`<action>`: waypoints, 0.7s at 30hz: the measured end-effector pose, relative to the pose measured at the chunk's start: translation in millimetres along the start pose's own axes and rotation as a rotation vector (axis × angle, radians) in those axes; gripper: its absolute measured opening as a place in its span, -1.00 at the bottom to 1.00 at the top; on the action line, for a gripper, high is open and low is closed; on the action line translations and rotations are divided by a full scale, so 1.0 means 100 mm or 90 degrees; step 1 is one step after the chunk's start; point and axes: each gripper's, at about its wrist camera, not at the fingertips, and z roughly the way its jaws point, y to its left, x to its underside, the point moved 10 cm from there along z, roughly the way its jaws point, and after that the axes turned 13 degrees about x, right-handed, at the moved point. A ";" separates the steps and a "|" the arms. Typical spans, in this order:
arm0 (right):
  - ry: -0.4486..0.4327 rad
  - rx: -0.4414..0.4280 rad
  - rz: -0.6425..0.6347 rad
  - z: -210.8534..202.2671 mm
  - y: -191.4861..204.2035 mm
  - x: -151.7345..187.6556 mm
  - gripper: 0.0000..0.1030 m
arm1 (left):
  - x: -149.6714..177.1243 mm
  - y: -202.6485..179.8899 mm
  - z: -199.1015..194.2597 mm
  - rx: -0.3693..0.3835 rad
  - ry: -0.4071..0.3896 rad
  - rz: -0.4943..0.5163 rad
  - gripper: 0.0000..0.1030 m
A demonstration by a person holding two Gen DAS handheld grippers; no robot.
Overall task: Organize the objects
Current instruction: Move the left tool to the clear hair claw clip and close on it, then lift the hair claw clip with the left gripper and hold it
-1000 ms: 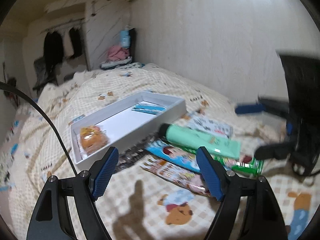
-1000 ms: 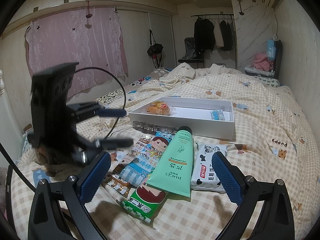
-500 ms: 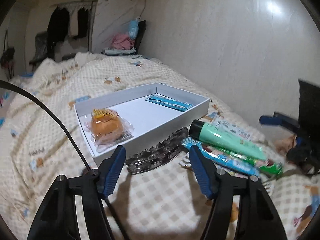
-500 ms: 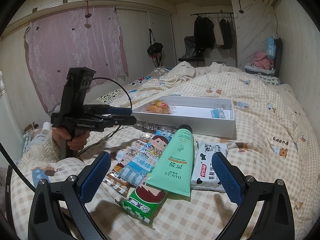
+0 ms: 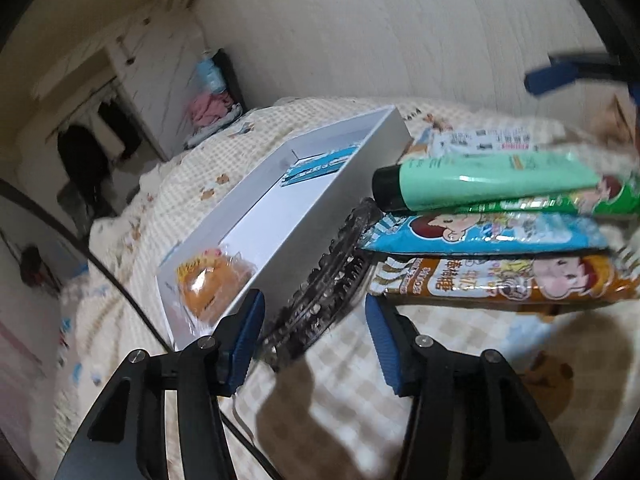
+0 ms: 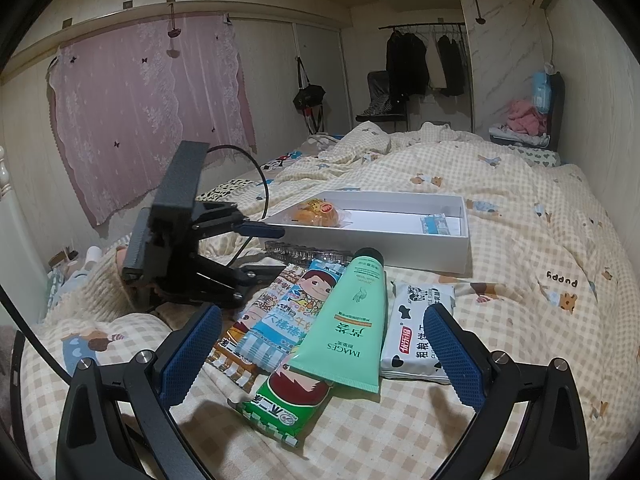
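Observation:
A clear ribbed plastic strip (image 5: 332,276) lies on the bed against the white box (image 5: 312,216). Its near end sits between the blue pads of my left gripper (image 5: 314,336), whose jaws are closing; a gap still shows beside the pads. The box holds a wrapped bun (image 5: 208,284) and a blue packet (image 5: 316,166). My right gripper (image 6: 322,356) hovers open above a green tube (image 6: 352,320), which lies on a green snack pack (image 6: 288,400) and a blue snack pack (image 6: 288,312), with nothing gripped. The right wrist view shows the left gripper (image 6: 276,252) at the strip (image 6: 304,254).
A brown snack pack (image 5: 500,280) and a cow-print wipes pack (image 6: 416,332) flank the pile. A knit sleeve (image 6: 104,280) and a black cable (image 6: 260,184) trail behind the left gripper. The wall runs along the bed's right side; the checked quilt (image 6: 520,240) stretches beyond the box.
My left gripper has dropped and rolled, coming close onto the plastic strip, and its jaws have narrowed. The right gripper has stayed still.

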 end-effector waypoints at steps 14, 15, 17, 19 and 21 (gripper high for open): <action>0.000 -0.001 0.002 0.00 -0.02 0.00 0.97 | 0.01 -0.02 -0.26 0.026 -0.009 -0.023 -0.46; 0.001 -0.001 0.002 0.00 -0.02 0.00 0.97 | 0.02 -0.01 -0.34 0.030 -0.012 -0.042 -0.53; 0.001 -0.001 0.003 0.00 -0.02 0.00 0.97 | 0.04 0.01 -0.53 0.041 -0.021 -0.093 -0.61; 0.001 -0.001 0.003 0.00 -0.02 0.00 0.97 | 0.04 -0.02 -0.69 0.062 -0.029 -0.135 -0.62; 0.001 -0.001 0.003 0.00 -0.02 0.00 0.97 | 0.06 -0.08 -0.84 0.093 -0.036 -0.182 -0.62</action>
